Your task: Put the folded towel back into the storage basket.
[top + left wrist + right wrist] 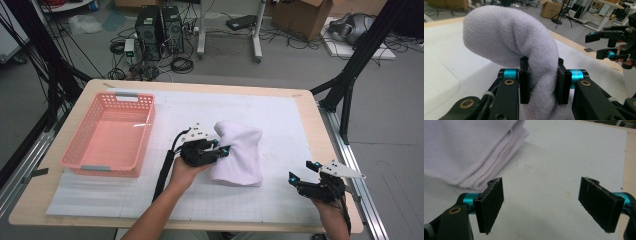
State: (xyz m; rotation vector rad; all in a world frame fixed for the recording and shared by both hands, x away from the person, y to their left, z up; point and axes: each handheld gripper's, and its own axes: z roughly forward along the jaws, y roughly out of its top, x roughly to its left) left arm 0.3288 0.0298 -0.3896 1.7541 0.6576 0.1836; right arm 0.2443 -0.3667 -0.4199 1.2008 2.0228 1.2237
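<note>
One folded white towel (pixel 237 155) is pinched by the left hand-held gripper (pixel 223 148); the empty, wide-open right hand-held gripper (pixel 302 172) waits at its four o'clock, the pink basket (pixel 80 159) at nine.

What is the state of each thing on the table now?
White terry towel: folded, one edge lifted in a hump.
Left tool: shut on the towel.
Right tool: open, holding nothing, beside the towel.
Pink plastic basket: upright, nothing inside.

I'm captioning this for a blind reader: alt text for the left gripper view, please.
The left gripper pinches a fold of white towel between its black fingers, above a white mat. The right gripper sits farther off.
</note>
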